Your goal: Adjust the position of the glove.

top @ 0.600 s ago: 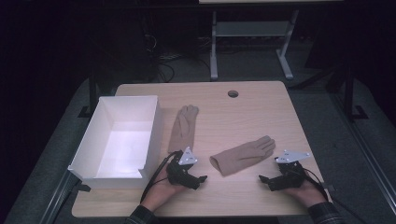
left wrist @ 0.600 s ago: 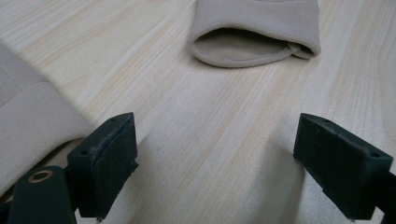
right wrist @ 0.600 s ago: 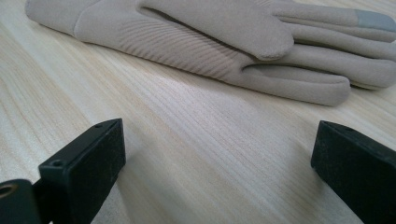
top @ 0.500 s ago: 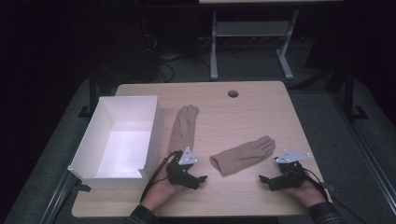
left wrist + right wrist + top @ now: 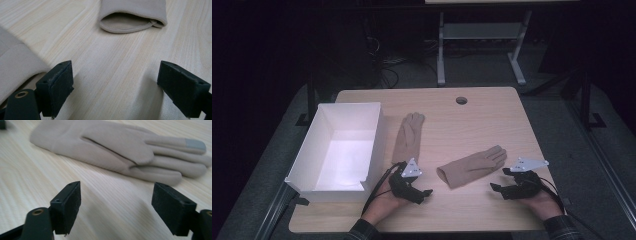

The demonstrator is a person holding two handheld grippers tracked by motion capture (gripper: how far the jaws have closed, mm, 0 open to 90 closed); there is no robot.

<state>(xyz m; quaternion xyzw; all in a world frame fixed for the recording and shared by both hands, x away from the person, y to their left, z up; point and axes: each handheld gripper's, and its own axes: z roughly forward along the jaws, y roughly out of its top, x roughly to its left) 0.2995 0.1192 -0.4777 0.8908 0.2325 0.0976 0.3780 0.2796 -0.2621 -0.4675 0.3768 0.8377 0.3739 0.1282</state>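
Two beige gloves lie flat on the wooden table (image 5: 472,125). The left glove (image 5: 407,136) points away from me, next to the white box. The right glove (image 5: 472,166) lies slanted, with its cuff opening toward my left gripper (image 5: 426,192). That cuff (image 5: 130,21) lies ahead of the open left jaws, and the other glove's edge (image 5: 15,67) sits beside the left jaw. My right gripper (image 5: 496,188) rests open near the front right, and the right glove (image 5: 120,147) lies just beyond its jaws, with a grey fingertip patch (image 5: 195,144).
A white open box (image 5: 339,150) stands at the table's left side, close to the left glove. A round cable hole (image 5: 461,100) sits near the far edge. A metal stand (image 5: 482,45) is on the floor behind the table.
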